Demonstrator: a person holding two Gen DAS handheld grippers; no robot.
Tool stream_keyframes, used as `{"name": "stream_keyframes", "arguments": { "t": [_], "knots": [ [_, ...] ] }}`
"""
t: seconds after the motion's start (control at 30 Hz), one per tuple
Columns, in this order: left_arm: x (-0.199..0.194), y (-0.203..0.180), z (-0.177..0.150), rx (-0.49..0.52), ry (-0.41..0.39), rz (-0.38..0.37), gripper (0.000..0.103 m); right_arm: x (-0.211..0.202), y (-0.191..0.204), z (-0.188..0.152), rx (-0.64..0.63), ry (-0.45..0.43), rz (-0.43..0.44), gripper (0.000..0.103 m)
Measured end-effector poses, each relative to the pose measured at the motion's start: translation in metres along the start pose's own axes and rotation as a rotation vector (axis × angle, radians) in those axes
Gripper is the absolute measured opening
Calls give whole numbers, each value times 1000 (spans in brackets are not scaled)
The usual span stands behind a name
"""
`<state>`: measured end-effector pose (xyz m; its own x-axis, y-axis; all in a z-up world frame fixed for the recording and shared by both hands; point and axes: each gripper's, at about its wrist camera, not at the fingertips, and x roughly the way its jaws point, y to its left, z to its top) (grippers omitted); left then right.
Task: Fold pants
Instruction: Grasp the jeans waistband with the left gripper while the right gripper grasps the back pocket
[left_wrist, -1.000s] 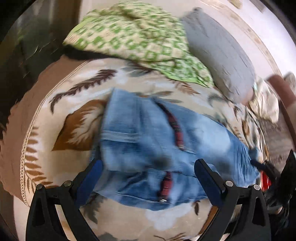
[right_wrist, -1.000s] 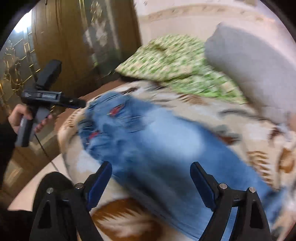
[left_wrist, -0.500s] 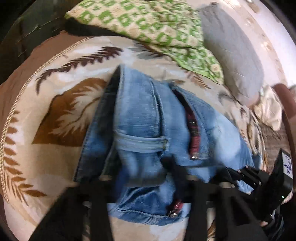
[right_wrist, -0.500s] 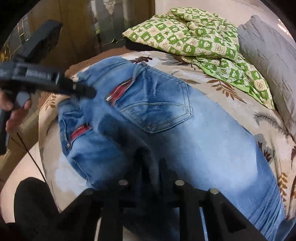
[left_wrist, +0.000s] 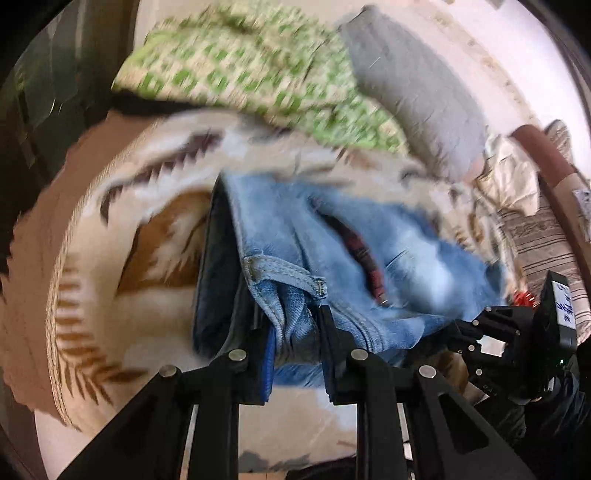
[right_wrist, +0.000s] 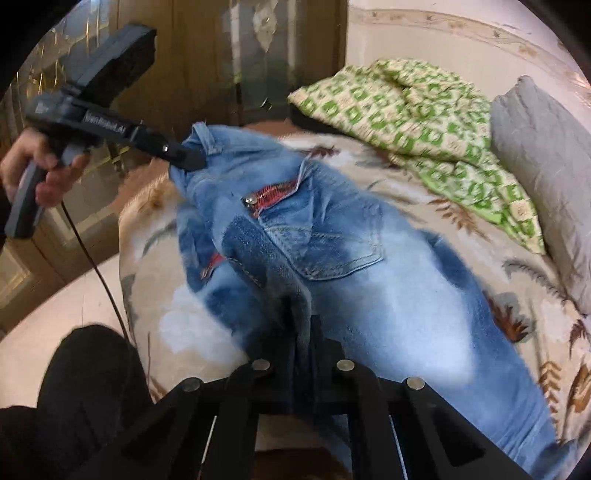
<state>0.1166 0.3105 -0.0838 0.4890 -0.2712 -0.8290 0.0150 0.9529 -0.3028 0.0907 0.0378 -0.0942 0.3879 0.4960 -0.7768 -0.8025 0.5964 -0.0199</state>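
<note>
Light blue jeans (right_wrist: 388, 295) lie on a leaf-patterned bedspread (left_wrist: 129, 258), back pocket up, with red lining showing at the pocket slits. My left gripper (left_wrist: 295, 321) has a bunched piece of the waistband with a belt loop between its pads, which press on it as the jaws are closing. In the right wrist view the left gripper (right_wrist: 184, 157) holds that waistband corner raised off the bed. My right gripper (right_wrist: 300, 317) is shut on a pinched fold of denim below the back pocket. It also shows at the jeans' (left_wrist: 406, 258) right edge as the right gripper (left_wrist: 465, 332).
A green patterned blanket (right_wrist: 424, 122) and a grey pillow (right_wrist: 546, 177) lie at the far side of the bed. A wooden wardrobe (right_wrist: 207, 55) stands behind the bed's left end. A person's hand (right_wrist: 33, 166) grips the left handle; a dark-clad leg (right_wrist: 92, 387) is near the bed edge.
Both grippers went from wide open to closed on the jeans. The left one now holds the waistband raised, and the right one has pinched up a fold near the back pocket.
</note>
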Motion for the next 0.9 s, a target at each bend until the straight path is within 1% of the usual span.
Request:
{"name": "stream_keyframes", "arguments": {
  "t": [0.03,0.1,0.13,0.17,0.2,0.23,0.3,0.33,0.37,0.4,0.43,0.47,0.5,0.53,0.63,0.7,0.73,0.77,0.8,0.83,0.87,0.9],
  "knots": [
    [6,3,-4,-7,18,10,22,6,5,-4,-5,16,-5,6],
    [30,10,-16,-21,85,42,22,25,12,-13,-3,58,-21,7],
    [41,11,-23,-16,105,56,21,36,15,-18,-2,83,-38,8],
    [44,8,-26,3,86,73,21,39,18,-22,-4,72,-57,9],
    [43,5,-26,6,78,88,21,39,20,-25,-7,42,-81,9],
    [41,4,-23,-11,78,103,22,38,21,-25,-9,36,-92,10],
    [42,1,-20,-17,85,123,24,37,20,-25,-2,35,-96,13],
    [41,-1,-19,-14,84,132,26,37,17,-24,10,38,-85,17],
    [36,-4,-19,-13,75,140,33,35,15,-25,24,43,-79,28],
    [31,-5,-19,-14,60,159,56,32,11,-25,45,52,-85,39],
    [23,-7,-18,-16,35,163,80,25,6,-26,74,53,-107,78],
    [12,-9,-17,-17,-1,187,90,16,1,-29,102,32,-108,100],
    [2,-13,-16,-16,-43,219,97,2,-5,-34,137,-13,-104,102],
    [-8,-17,-12,-6,-77,228,97,-18,-13,-43,186,-68,-104,102],
    [-28,-45,2,71,-130,204,98,-61,-37,-71,316,-131,-129,102],
    [-27,-79,13,174,-137,144,100,-84,-55,-93,433,-168,-150,102],
    [-23,-102,20,249,-128,97,100,-99,-67,-109,520,-193,-160,102],
    [-16,-124,26,318,-118,59,100,-110,-78,-123,595,-215,-174,102],
    [-9,-145,29,378,-109,30,100,-126,-91,-144,700,-249,-195,102],
    [4,-175,36,465,-98,-8,100,-133,-99,-154,755,-267,-208,102],
    [10,-190,38,506,-91,-27,100,-146,-110,-176,853,-291,-233,102],
    [20,-211,44,560,-75,-58,100,-154,-117,-192,922,-309,-250,102]
  ]
}}
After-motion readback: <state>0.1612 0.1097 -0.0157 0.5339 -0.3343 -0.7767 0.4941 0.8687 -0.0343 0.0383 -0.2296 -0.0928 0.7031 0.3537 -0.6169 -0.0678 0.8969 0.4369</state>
